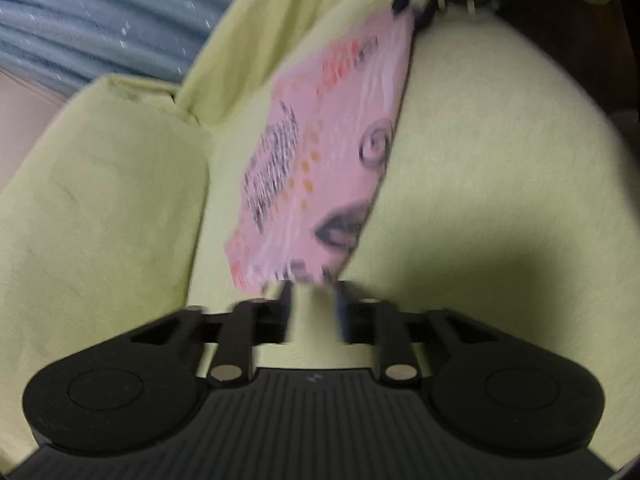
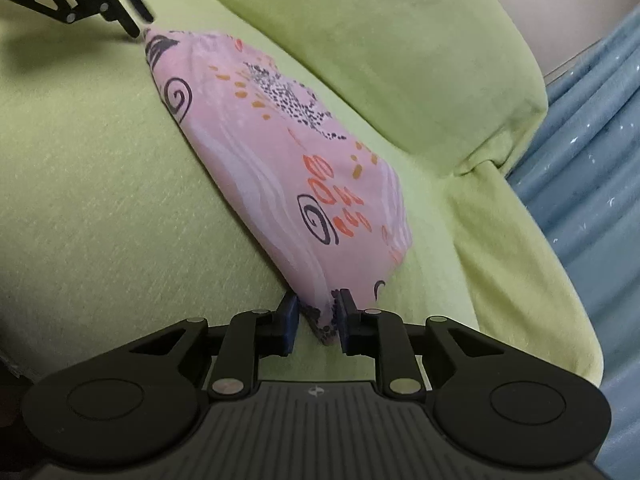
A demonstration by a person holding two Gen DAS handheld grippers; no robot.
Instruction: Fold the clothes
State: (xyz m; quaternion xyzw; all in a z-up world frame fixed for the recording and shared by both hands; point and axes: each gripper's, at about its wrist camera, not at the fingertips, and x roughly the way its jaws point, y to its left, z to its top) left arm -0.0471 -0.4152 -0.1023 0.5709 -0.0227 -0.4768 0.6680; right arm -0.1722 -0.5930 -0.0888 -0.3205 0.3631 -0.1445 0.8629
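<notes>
The left tongs (image 1: 312, 304) sit at one end of the pink printed cloth garment (image 1: 320, 152). Their blurred fingers stand slightly apart with yellow-green showing through the gap, and the garment's near edge lies just ahead of the tips; whether the pads pinch any cloth I cannot tell.

Between the two tongs the garment stretches as one long, narrow band across the yellow-green upholstered sofa seat (image 2: 100, 200), already doubled along its length, judging by the thick rounded edge.

The right tongs (image 2: 318, 320) hold the other end: a bunched corner of pink cloth sits between the blue pads (image 2: 290, 316), both touching it, jaws narrowly parted around it. In the right view the left tongs (image 2: 140, 24) appear at the garment's far tip.

The lengthwise fold looks done. What seems left is bringing one end over the other to shorten the band, then laying it flat.

Counted: one garment, two tongs, one yellow-green back cushion (image 2: 380, 60) behind the garment, and one blue curtain (image 2: 600, 160) beyond the sofa.
</notes>
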